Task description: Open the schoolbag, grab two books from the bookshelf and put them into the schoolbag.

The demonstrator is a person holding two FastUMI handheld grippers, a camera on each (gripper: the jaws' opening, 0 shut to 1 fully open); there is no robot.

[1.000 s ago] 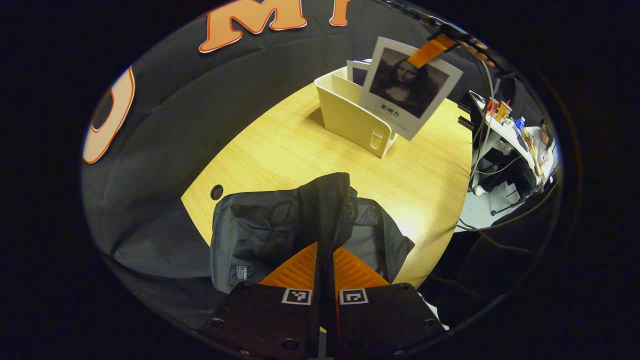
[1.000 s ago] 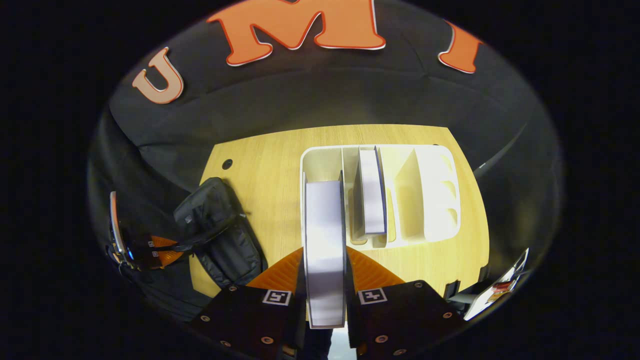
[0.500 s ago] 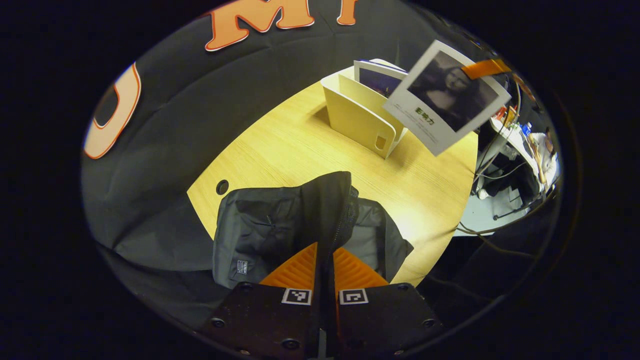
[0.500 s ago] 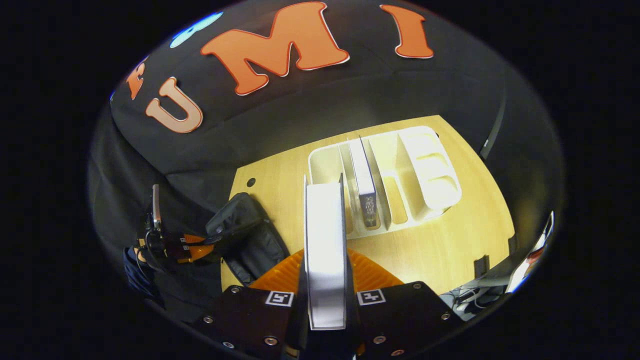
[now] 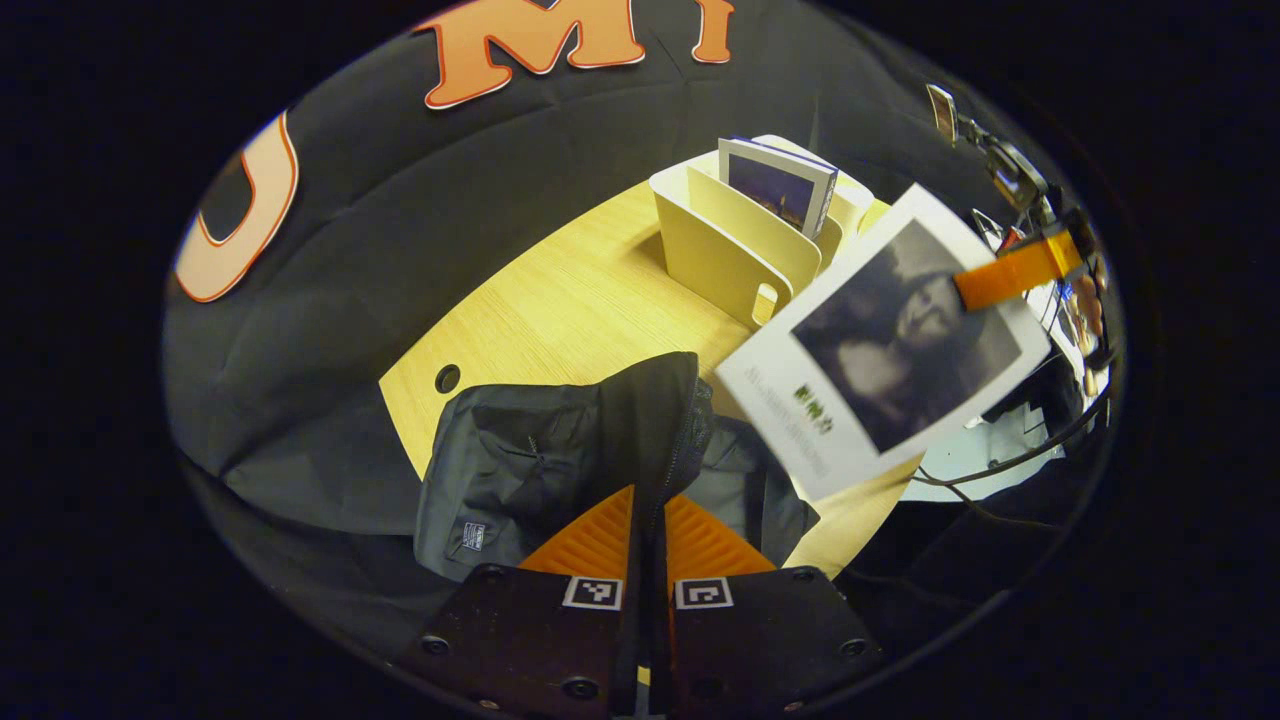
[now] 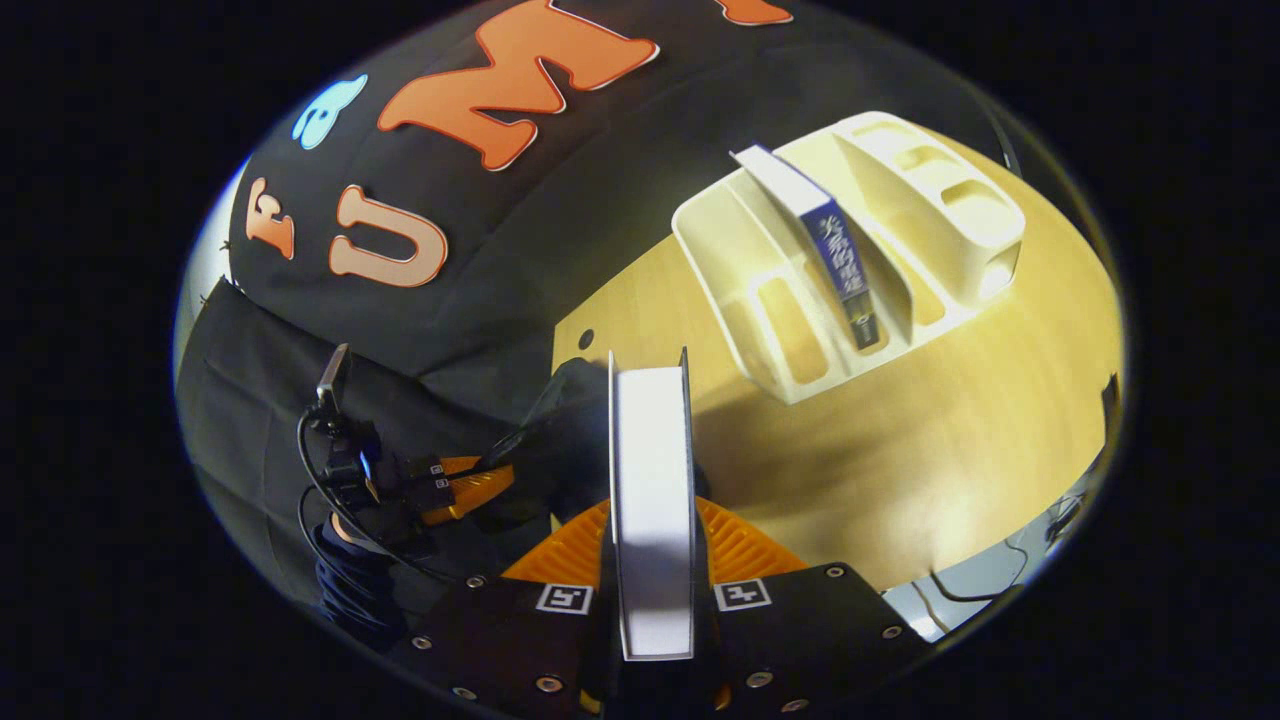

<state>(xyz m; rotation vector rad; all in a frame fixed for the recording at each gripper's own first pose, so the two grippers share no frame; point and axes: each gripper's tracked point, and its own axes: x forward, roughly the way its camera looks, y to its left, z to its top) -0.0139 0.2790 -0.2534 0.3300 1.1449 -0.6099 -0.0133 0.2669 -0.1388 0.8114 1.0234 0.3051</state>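
The black schoolbag [image 5: 520, 460] lies at the near end of the wooden table [image 5: 560, 300]. My left gripper [image 5: 650, 515] is shut on its raised zip edge and holds the flap up. Just right of the bag's mouth, a white book with a dark picture [image 5: 880, 350] hangs tilted in the air, with the right gripper's finger [image 5: 1015, 270] on its top edge. In the right gripper view my right gripper [image 6: 652, 530] is shut on that book [image 6: 650, 460], seen edge-on. A second, blue-spined book [image 6: 835, 260] stands in the cream bookshelf [image 6: 760, 290]. The left gripper [image 6: 465, 485] holds the bag [image 6: 575, 420] at the lower left.
The bookshelf [image 5: 715, 250] stands at the table's far side with the second book [image 5: 775, 185] in a middle slot. A round cable hole [image 5: 447, 378] lies left of the bag. Cables and a pale floor [image 5: 985, 450] lie past the table's right edge.
My right gripper has carried the white book away from the shelf, down and toward the bag, tilting it. The left gripper has kept the bag's flap raised, barely moving.
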